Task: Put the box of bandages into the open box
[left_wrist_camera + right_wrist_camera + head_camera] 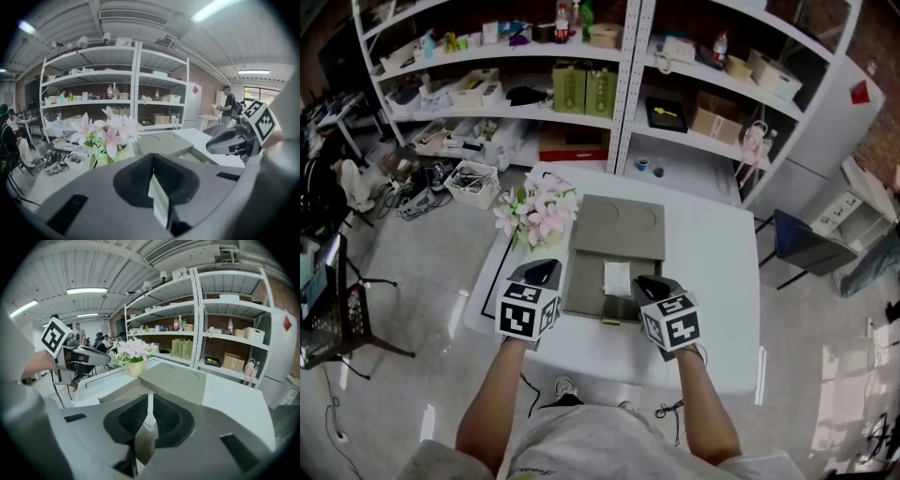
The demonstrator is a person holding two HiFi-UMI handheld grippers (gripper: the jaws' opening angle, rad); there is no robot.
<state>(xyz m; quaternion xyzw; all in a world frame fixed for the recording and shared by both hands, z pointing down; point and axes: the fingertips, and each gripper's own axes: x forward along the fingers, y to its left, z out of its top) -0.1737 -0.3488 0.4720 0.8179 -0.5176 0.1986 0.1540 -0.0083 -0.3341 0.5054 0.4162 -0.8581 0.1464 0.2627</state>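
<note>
No legible text on anything visible

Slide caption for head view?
Left gripper and right gripper, both shut, hover at open grey box; a white box lies inside.

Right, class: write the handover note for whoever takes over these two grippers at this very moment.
Left gripper: tongs shut, empty, at the open box's front left.
Right gripper: tongs shut, empty, at its front right.
Box of bandages: white, lying inside the open box, whose lid is folded back.
Done: the bandages appear to be in.
Left: probably just draw both grippers away.
</note>
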